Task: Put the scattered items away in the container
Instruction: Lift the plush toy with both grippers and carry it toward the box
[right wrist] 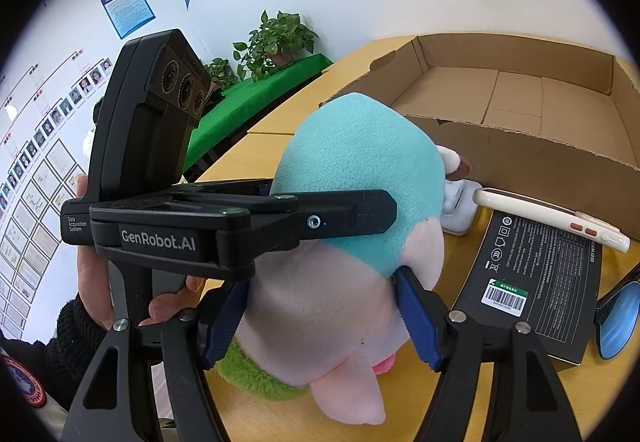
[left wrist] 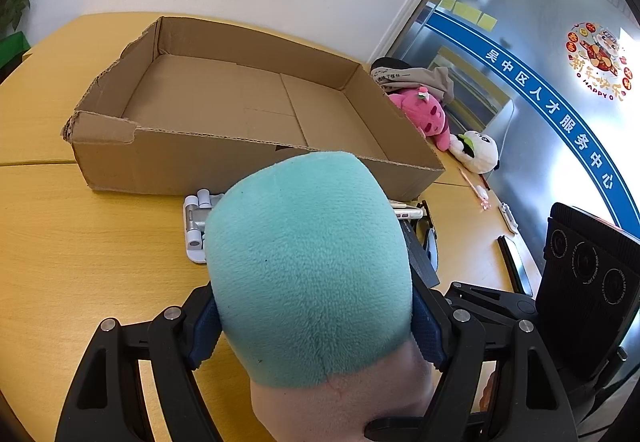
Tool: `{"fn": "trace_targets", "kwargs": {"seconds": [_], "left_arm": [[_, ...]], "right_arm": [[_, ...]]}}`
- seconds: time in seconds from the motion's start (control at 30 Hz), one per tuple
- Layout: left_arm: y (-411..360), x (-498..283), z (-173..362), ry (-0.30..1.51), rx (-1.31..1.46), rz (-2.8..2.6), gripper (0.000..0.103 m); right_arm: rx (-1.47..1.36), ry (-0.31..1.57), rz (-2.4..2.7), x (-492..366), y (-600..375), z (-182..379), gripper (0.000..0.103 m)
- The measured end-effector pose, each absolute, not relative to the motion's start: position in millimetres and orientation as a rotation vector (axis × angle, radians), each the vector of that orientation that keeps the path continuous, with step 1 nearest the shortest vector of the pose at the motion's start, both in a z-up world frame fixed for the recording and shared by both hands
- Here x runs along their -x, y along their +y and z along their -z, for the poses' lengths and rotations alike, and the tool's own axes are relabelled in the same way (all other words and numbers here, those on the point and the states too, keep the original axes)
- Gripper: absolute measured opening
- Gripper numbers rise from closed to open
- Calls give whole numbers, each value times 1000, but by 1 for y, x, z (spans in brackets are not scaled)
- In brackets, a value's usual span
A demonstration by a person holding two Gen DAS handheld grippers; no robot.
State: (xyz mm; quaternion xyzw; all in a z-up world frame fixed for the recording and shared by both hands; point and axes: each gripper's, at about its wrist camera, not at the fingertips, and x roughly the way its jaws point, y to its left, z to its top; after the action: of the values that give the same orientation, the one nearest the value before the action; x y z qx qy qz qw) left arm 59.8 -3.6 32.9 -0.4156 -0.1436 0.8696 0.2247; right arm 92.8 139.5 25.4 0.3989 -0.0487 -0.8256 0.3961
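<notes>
A teal and pink plush toy (left wrist: 308, 274) is held above the wooden table by both grippers. My left gripper (left wrist: 316, 322) is shut on its sides, blue pads (left wrist: 204, 326) pressing in. My right gripper (right wrist: 324, 314) is shut on the toy's pink lower part (right wrist: 320, 306); the left gripper (right wrist: 240, 218) crosses it from the left. The open cardboard box (left wrist: 248, 158) lies just beyond the toy, empty inside; it also shows in the right wrist view (right wrist: 532, 146).
A white stand (left wrist: 196, 226), cream pen-like device (right wrist: 548, 218), black packet (right wrist: 536, 274) and blue sunglasses (right wrist: 618, 314) lie before the box. A pink plush (left wrist: 424, 114), panda plush (left wrist: 476, 150) and folded clothes (left wrist: 412, 76) sit right of it by a glass wall.
</notes>
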Motion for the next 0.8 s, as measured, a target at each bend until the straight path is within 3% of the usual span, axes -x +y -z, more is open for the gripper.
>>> {"fn": "trace_targets", "kwargs": {"seconds": [0.8], "left_arm": [[1, -50, -64, -368, 1108, -2402, 82]], "right_arm": [[-971, -132, 2126, -83, 144, -56, 70]]}}
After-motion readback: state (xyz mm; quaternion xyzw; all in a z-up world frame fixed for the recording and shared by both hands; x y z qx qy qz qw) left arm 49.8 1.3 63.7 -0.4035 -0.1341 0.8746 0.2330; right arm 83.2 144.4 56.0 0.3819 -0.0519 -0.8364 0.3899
